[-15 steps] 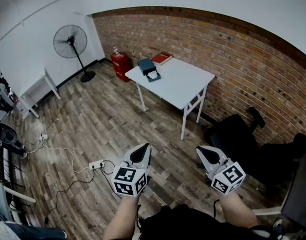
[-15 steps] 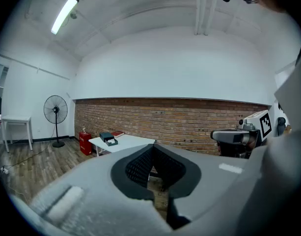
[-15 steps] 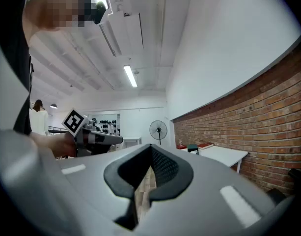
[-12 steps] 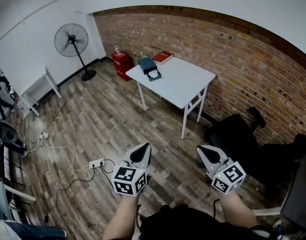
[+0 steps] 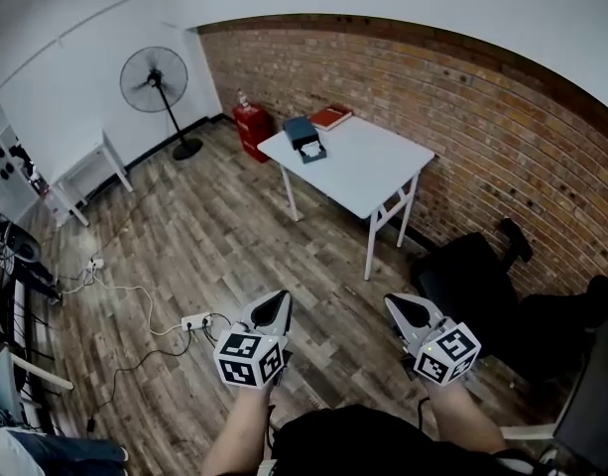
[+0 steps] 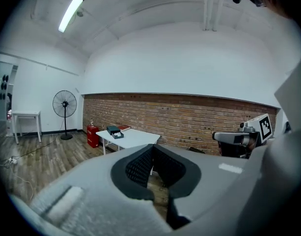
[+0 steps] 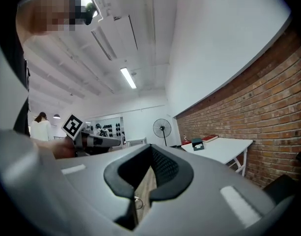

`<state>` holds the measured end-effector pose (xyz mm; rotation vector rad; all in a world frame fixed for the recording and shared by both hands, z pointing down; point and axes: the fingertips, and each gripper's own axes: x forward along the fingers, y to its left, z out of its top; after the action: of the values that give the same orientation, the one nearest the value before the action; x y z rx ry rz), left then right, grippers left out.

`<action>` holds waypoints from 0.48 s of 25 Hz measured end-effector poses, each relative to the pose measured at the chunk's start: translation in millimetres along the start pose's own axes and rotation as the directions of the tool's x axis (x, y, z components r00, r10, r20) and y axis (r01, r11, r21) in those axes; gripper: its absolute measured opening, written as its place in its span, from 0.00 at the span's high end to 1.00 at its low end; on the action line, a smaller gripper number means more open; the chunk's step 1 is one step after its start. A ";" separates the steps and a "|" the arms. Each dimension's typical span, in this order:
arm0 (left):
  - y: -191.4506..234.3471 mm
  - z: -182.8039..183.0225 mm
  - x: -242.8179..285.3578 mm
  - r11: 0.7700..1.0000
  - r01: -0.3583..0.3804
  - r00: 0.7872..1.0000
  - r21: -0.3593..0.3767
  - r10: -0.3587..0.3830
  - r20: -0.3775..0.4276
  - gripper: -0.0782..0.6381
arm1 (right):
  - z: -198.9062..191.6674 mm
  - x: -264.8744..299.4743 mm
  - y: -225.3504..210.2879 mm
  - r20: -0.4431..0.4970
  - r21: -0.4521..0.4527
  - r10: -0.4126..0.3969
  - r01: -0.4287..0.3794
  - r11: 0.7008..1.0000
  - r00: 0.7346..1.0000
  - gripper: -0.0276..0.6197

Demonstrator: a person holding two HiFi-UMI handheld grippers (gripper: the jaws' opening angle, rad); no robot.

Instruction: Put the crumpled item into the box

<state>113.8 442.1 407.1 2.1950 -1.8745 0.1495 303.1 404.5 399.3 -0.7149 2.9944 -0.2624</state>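
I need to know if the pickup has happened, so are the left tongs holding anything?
No, the left tongs are shut on each other with nothing between them, well away from the white table.

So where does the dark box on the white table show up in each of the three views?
Head view: the box is upper middle, at the far end of the white table.
Left gripper view: the box is left of centre, on the table's left end.
Right gripper view: the box is right of centre, on the table's left end.
Shared landmark: the pedestal fan, left of the box in every view.
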 end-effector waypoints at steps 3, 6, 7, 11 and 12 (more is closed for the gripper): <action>-6.3 0.2 -6.6 1.000 -0.018 1.000 0.014 0.018 0.004 0.88 | -1.4 -2.5 4.0 0.009 0.008 0.029 -0.029 1.000 1.000 0.96; -14.5 -4.6 -10.7 1.000 -0.023 1.000 0.019 0.023 0.005 0.88 | -7.6 -6.5 11.6 0.004 0.018 0.059 -0.059 0.998 0.998 0.96; -17.2 -7.5 -10.0 1.000 -0.021 1.000 0.016 0.021 0.002 0.88 | -10.3 -8.3 12.4 0.001 0.027 0.063 -0.063 0.998 0.998 0.96; -28.6 -13.6 5.1 1.000 0.002 1.000 0.009 -0.002 -0.010 0.88 | -21.5 -14.3 6.2 -0.022 0.055 0.067 -0.065 0.996 0.998 0.96; -30.8 -14.1 11.2 1.000 0.010 1.000 0.009 -0.009 -0.011 0.88 | -25.0 -15.2 2.4 -0.032 0.053 0.065 -0.063 0.997 0.997 0.96</action>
<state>147.2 439.3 419.6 2.2041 -1.8609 0.1679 313.4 417.2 423.6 -0.6146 3.0235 -0.3519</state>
